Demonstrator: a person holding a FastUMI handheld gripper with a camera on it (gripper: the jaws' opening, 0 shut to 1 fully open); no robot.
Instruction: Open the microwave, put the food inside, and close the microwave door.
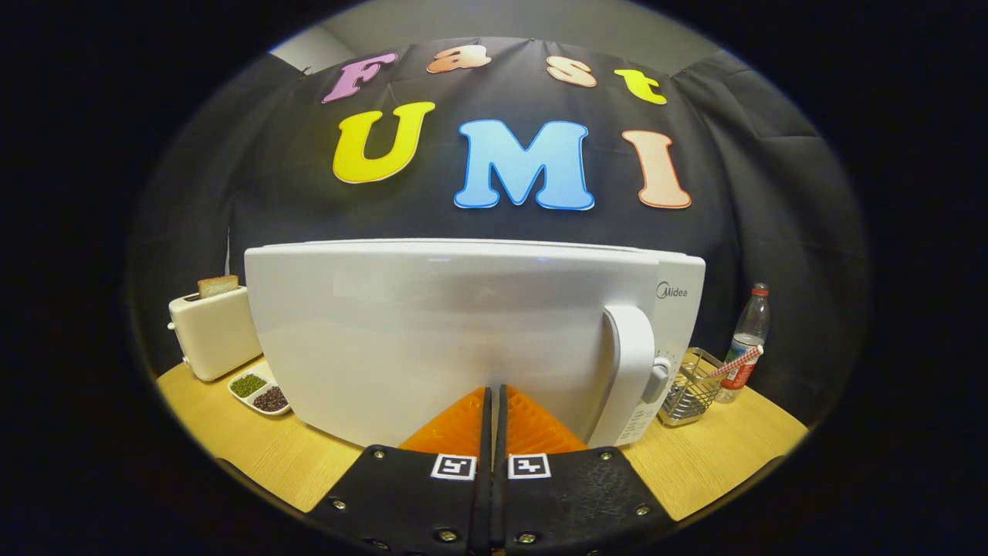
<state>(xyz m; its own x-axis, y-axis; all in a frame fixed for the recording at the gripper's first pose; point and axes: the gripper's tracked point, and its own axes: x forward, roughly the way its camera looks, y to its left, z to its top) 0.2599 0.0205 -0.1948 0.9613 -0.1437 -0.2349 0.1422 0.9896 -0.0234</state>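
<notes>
Microwave: the white microwave (463, 340) stands on the wooden desk (255, 455) directly ahead of the fingers, its broad door face turned toward them and filling the middle of the gripper view.
Microwave door: shut flat against the body; its long side runs left to right across the desk.
Door handle: a white upright bar (631, 371) at the door's right side, ahead and to the right of the fingertips; its long axis is vertical.
Control panel: a narrow strip to the right of the handle with a round knob (658, 380) peeping out from behind the handle.
Fingers: pressed together with only a thin slit between them, holding nothing; the gripper (494, 390) has its tips at the lower middle of the door, touching it or very nearly, which cannot be told.
Gripper pose: level, pointing straight at the door, fingers side by side left and right.
Left of microwave: a white toaster (212, 332) with a slice of bread (218, 286) standing up out of its slot; in front of it a small white divided dish (259, 392) with green bits in one part and dark ones in the other.
Right of microwave: a wire basket (689, 394) just beside the control panel, and a clear plastic bottle (747, 340) with a red cap beyond it.
</notes>
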